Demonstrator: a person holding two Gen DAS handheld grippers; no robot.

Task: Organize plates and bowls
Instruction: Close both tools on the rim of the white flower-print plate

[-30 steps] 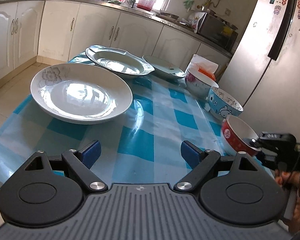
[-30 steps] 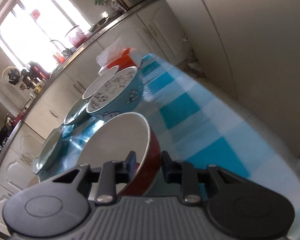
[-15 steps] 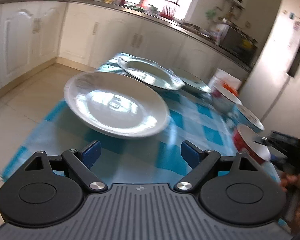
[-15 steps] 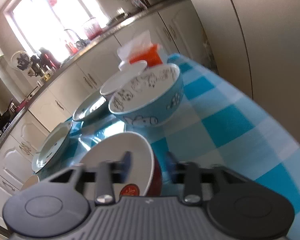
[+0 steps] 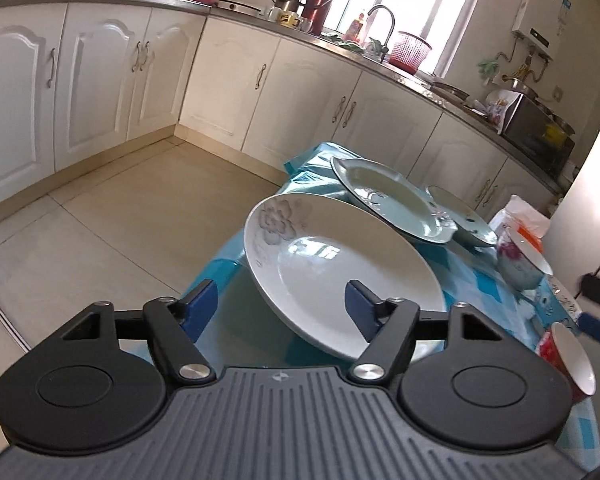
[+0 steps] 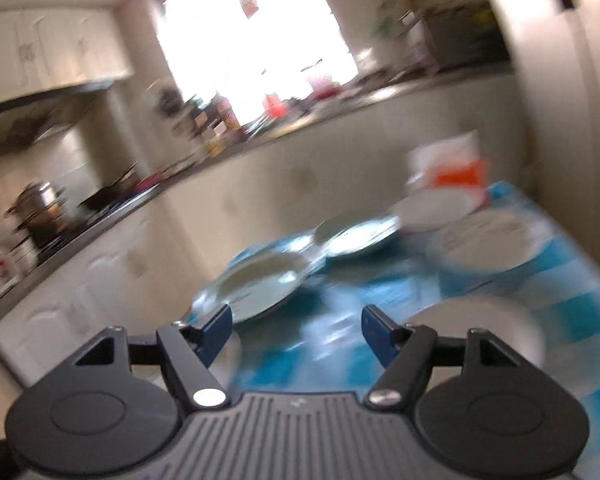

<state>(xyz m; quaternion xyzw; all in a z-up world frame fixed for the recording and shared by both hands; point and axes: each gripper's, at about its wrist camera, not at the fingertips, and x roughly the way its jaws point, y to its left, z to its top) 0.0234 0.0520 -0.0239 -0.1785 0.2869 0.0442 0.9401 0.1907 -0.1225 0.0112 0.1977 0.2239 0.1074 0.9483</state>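
A large white plate (image 5: 340, 272) with a grey flower lies at the near left of the blue checked table (image 5: 260, 344). My left gripper (image 5: 280, 308) is level with its near rim, jaws closing, the rim between the fingers and no pad pressing on it. The red bowl (image 5: 568, 356) stands alone at the right, with one blue pad (image 5: 598, 327) of the right gripper just above it. In the blurred right wrist view my right gripper (image 6: 296, 326) hovers over the cloth with jaws opening and nothing between them. The red bowl (image 6: 480, 320) sits to its right.
Behind the white plate lie a teal-rimmed plate (image 5: 388, 204) and a smaller plate (image 5: 460, 216). A flowered bowl (image 5: 520, 264), a blue cartoon bowl (image 6: 484, 244) and a tissue pack (image 5: 520, 220) line the right side by the fridge. The table's left edge drops to tiled floor.
My right gripper has let go of the red bowl, opened and pulled back upward. My left gripper swung left to the white plate's rim and its jaws narrowed a little.
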